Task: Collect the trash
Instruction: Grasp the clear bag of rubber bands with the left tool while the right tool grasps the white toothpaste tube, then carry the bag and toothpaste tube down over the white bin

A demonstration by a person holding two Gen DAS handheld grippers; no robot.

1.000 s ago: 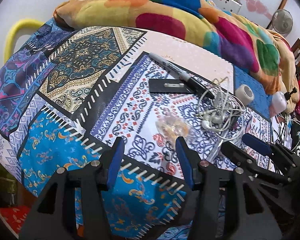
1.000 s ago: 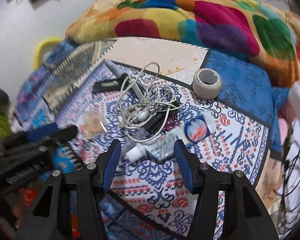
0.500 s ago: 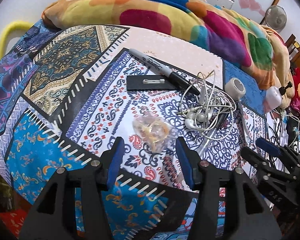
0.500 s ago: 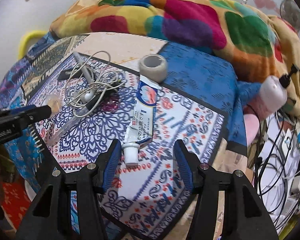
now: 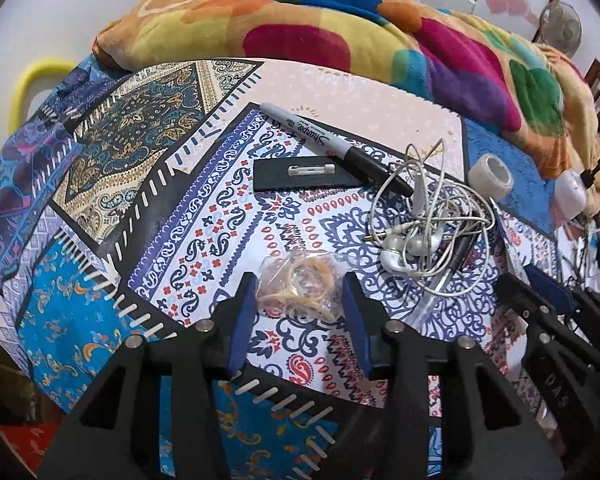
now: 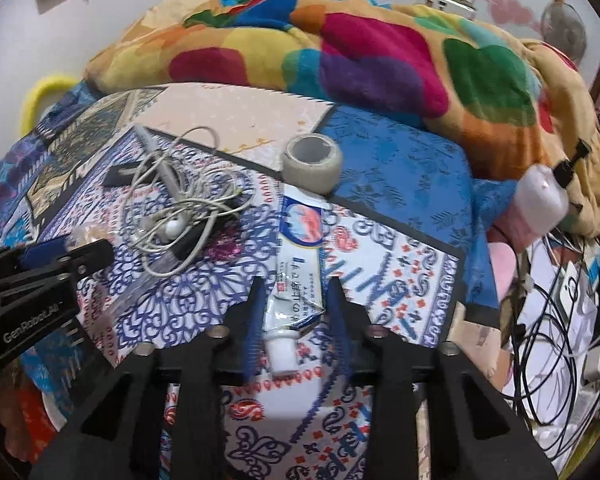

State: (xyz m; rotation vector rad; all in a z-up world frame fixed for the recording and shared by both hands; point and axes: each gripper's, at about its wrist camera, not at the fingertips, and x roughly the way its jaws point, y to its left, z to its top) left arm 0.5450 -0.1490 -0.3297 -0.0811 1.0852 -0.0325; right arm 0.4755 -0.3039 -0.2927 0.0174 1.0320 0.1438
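Observation:
A clear plastic bag of rubber bands point(image 5: 300, 284) lies on the patterned bedsheet point(image 5: 204, 220) between the open fingers of my left gripper point(image 5: 300, 286). A squeezed white tube with a blue label point(image 6: 298, 256) lies lengthwise between the open fingers of my right gripper point(image 6: 296, 288), its cap toward me. Neither gripper has closed on anything. The right gripper also shows at the right edge of the left wrist view point(image 5: 540, 296), and the left gripper shows at the left of the right wrist view point(image 6: 68, 252).
Tangled white earphones point(image 5: 424, 224), a black marker point(image 5: 332, 146), a black flat clip card point(image 5: 304, 174) and a tape roll point(image 5: 490, 176) lie on the sheet. A colourful blanket point(image 5: 380, 40) is heaped behind. A pink pump bottle point(image 6: 540, 200) and cables point(image 6: 556, 320) are at right.
Both grippers have moved forward and down. The rubber band bag now sits between the left fingers, and the tube between the right fingers. Both stay open.

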